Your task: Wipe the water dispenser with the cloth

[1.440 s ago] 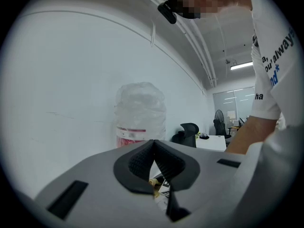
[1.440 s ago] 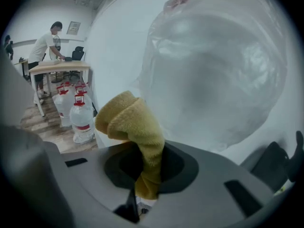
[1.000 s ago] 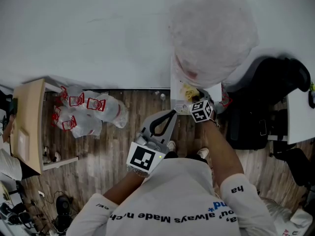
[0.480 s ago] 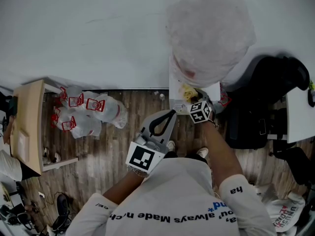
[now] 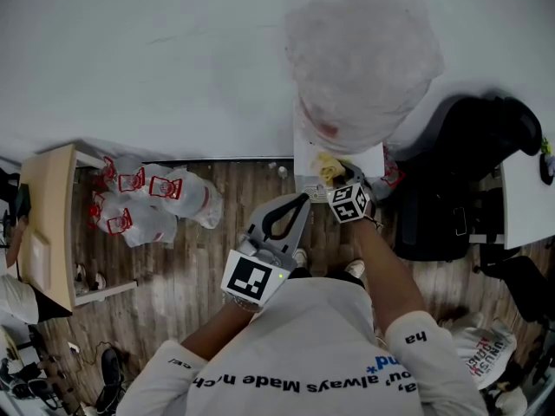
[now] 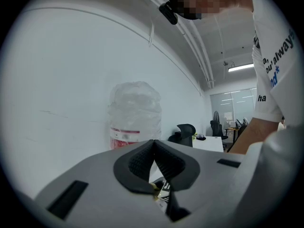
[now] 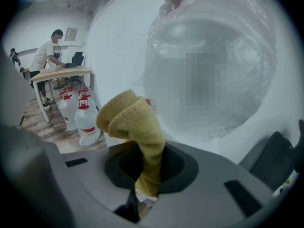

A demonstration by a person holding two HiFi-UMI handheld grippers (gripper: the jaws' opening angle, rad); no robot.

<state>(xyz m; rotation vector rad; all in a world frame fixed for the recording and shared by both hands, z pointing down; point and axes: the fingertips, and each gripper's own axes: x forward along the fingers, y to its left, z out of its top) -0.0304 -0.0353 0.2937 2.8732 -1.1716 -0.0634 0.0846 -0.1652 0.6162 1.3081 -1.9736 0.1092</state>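
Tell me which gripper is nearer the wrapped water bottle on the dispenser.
Right. The right gripper, shut on the yellow terry cloth, is at the white dispenser, just below the plastic-wrapped water bottle; the left gripper, shut and empty, hangs back over the wooden floor.

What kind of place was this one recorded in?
Most likely an office: a black office chair by a white desk, a wooden desk, and spare water bottles on the wood floor near the water dispenser.
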